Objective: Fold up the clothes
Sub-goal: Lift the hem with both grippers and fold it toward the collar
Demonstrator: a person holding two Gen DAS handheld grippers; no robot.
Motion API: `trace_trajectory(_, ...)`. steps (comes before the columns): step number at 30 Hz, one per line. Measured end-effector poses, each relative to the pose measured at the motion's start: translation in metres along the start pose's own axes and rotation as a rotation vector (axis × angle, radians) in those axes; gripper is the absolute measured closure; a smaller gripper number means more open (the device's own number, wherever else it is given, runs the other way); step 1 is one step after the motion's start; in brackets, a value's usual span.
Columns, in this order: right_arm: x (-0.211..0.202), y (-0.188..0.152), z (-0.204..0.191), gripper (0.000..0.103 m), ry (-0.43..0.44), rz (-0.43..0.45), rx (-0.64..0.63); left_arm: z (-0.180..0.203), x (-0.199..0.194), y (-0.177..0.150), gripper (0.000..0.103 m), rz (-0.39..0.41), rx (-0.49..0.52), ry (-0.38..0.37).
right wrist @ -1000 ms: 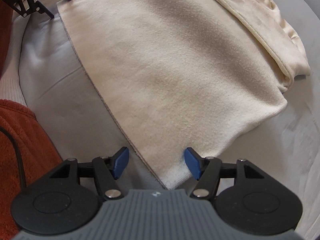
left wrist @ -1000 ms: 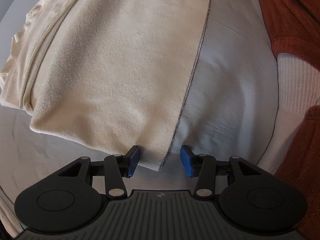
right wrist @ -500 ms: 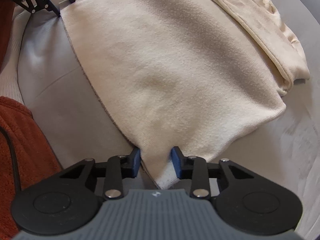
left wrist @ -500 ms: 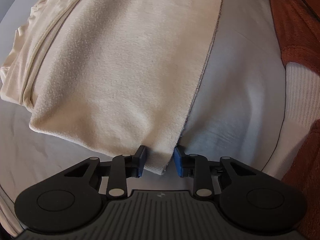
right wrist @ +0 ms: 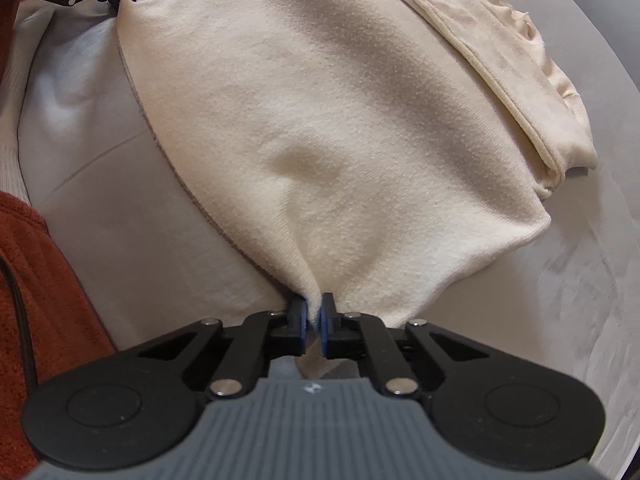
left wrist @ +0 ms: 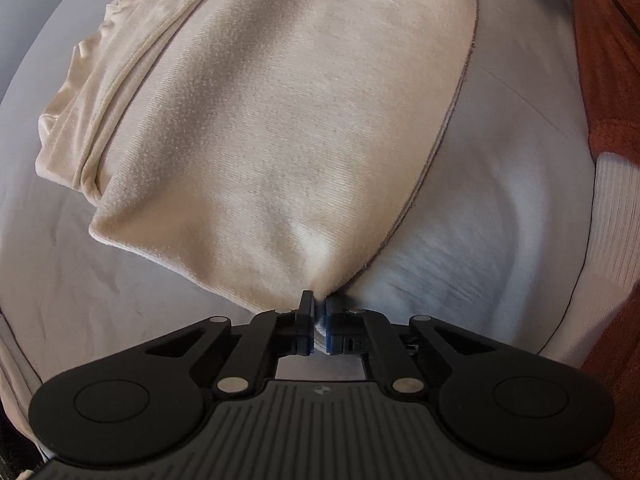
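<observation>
Now 2 grippers, left gripper (left wrist: 319,314) and right gripper (right wrist: 314,316), pinch 1 cream garment (left wrist: 280,120).

Under me a pale grey sheet (left wrist: 500,208) covers the surface, lightly creased. Along its edge lies a rust-orange blanket (right wrist: 36,264), with a white ribbed cloth (left wrist: 616,232) just beside it. A black cable (right wrist: 18,320) runs across the blanket.
</observation>
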State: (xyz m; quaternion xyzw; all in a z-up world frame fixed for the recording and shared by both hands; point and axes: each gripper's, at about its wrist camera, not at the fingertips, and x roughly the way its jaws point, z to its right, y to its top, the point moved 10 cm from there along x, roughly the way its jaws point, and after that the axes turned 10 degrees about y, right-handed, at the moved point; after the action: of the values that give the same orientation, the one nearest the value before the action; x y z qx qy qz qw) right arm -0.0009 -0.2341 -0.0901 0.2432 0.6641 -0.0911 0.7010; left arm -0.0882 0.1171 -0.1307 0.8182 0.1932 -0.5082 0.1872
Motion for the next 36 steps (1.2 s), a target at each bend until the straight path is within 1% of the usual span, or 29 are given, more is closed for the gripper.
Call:
trace_trajectory(5,-0.032,0.001,0.006,0.098,-0.023,0.057,0.022,-0.017,-0.032,-0.013,0.098,0.054,-0.067,0.068)
trace_trajectory(8,-0.059,-0.002,-0.004,0.098,-0.059,0.103,0.035,-0.038,-0.062,0.0,0.098,0.098,-0.123,0.108)
trace_trajectory(11,-0.067,0.005,-0.025,0.098,-0.107,0.145,0.041,-0.042,-0.09,-0.008,0.098,0.134,-0.169,0.136)
trace_trajectory(14,-0.076,0.02,-0.024,0.098,-0.154,0.186,0.038,-0.049,-0.124,-0.025,0.098,0.169,-0.186,0.172)
trace_trajectory(16,-0.086,0.022,-0.029,0.098,-0.185,0.213,0.042,-0.042,-0.141,-0.035,0.098,0.187,-0.193,0.192)
trace_trajectory(19,-0.098,0.023,-0.041,0.098,-0.228,0.246,0.05,-0.029,-0.173,-0.017,0.098,0.217,-0.197,0.227)
trace_trajectory(20,-0.103,0.022,-0.044,0.098,-0.244,0.256,0.053,-0.028,-0.174,-0.012,0.098,0.228,-0.203,0.234)
trace_trajectory(21,-0.108,0.02,-0.049,0.098,-0.258,0.264,0.057,-0.026,-0.184,-0.012,0.098,0.239,-0.209,0.245)
trace_trajectory(23,-0.116,0.018,-0.058,0.098,-0.28,0.278,0.054,-0.03,-0.189,-0.008,0.098,0.256,-0.208,0.266)
trace_trajectory(24,-0.121,0.016,-0.063,0.099,-0.292,0.282,0.048,-0.032,-0.188,0.004,0.098,0.265,-0.206,0.274)
trace_trajectory(26,-0.131,0.013,-0.072,0.099,-0.314,0.288,0.038,-0.038,-0.187,0.02,0.098,0.281,-0.203,0.283)
trace_trajectory(29,-0.145,0.012,-0.08,0.099,-0.332,0.303,0.034,-0.039,-0.205,0.02,0.098,0.295,-0.202,0.3)
trace_trajectory(31,-0.155,0.01,-0.087,0.099,-0.328,0.315,0.035,-0.036,-0.215,0.017,0.099,0.299,-0.196,0.298)
trace_trajectory(34,-0.167,0.005,-0.102,0.099,-0.321,0.314,0.021,-0.032,-0.229,0.014,0.099,0.296,-0.189,0.278)
trace_trajectory(36,-0.174,-0.001,-0.114,0.099,-0.311,0.306,0.005,-0.026,-0.236,0.01,0.098,0.288,-0.183,0.249)
